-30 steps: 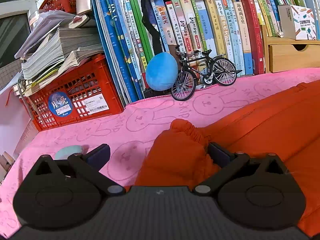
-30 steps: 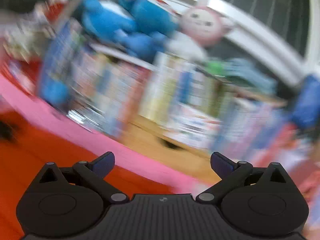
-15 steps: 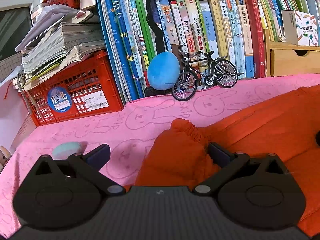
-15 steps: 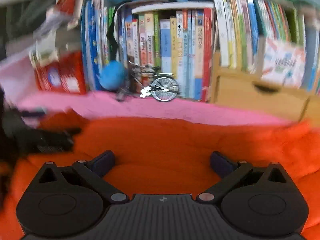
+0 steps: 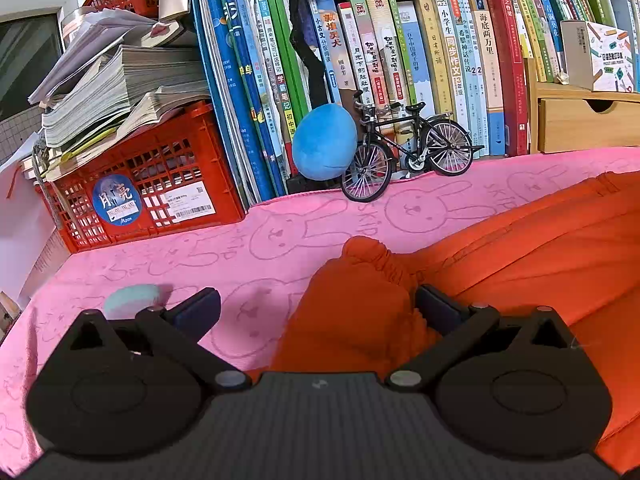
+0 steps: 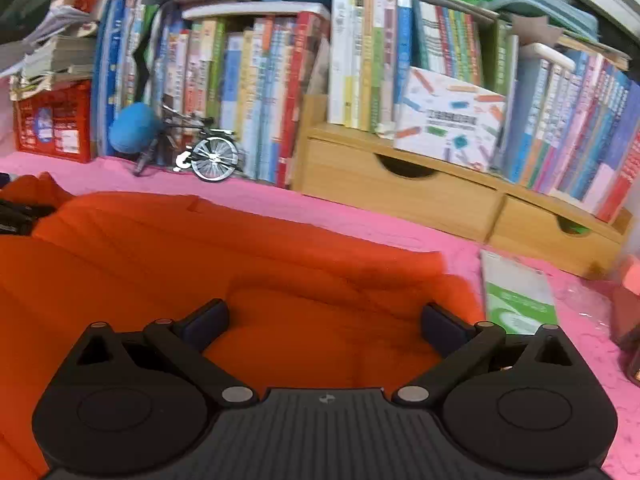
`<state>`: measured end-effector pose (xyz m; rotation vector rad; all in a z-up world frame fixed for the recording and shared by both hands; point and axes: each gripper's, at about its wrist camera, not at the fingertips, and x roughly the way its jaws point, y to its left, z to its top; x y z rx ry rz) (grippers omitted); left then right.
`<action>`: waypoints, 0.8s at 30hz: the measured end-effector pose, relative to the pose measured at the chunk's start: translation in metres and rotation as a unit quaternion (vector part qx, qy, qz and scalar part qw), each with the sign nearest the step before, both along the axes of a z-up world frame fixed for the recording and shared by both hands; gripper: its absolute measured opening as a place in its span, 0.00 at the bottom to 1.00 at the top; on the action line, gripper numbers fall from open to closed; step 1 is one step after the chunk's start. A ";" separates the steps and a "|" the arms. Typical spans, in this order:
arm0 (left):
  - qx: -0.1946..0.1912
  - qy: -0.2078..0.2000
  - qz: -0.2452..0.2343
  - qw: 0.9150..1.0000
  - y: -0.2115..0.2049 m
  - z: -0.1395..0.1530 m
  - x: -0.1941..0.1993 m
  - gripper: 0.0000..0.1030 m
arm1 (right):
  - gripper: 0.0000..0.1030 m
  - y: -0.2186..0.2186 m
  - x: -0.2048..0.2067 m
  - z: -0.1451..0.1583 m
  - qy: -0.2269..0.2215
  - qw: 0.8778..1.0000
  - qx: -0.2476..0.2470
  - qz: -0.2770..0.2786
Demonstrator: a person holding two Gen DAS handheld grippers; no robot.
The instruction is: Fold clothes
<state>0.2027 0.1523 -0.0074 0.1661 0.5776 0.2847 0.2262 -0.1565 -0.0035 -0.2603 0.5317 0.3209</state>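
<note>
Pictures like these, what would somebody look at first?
Probably the big orange garment spread over the pink bunny cloth, with the open left gripper around its bunched end and the open right gripper over its other end. Next comes the little toy bicycle parked at the back beside a round blue plush, in front of a long row of books.
</note>
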 end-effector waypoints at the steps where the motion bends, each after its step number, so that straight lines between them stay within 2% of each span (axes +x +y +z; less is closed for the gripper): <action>1: -0.001 0.000 0.000 1.000 0.000 0.000 0.000 1.00 | 1.00 -0.003 0.000 0.000 -0.002 1.000 -0.003 -0.005; 6: -0.005 0.000 0.000 1.000 0.001 0.000 0.000 1.00 | 1.00 -0.022 0.003 -0.002 -0.003 0.999 -0.003 -0.040; 10: -0.005 0.001 0.000 1.000 0.002 0.000 0.000 1.00 | 1.00 -0.050 0.013 -0.005 0.027 0.996 0.025 -0.079; 12: -0.006 0.001 0.000 1.000 0.002 0.000 0.001 1.00 | 1.00 -0.060 0.014 -0.006 0.024 0.994 0.008 -0.108; 18: -0.002 0.002 -0.003 1.000 -0.001 0.000 0.001 1.00 | 1.00 -0.086 -0.001 -0.012 0.011 0.992 -0.005 -0.124; 20: -0.003 0.004 -0.002 1.000 0.000 0.000 0.002 1.00 | 0.99 -0.085 -0.009 -0.005 -0.011 0.991 -0.010 -0.135; 22: -0.007 0.007 -0.002 1.000 0.001 0.000 0.002 1.00 | 0.98 -0.075 -0.023 0.009 -0.051 0.987 -0.023 -0.150; 24: -0.011 0.009 -0.002 1.000 0.002 -0.001 0.003 1.00 | 0.98 -0.061 -0.033 0.027 -0.085 0.986 -0.019 -0.141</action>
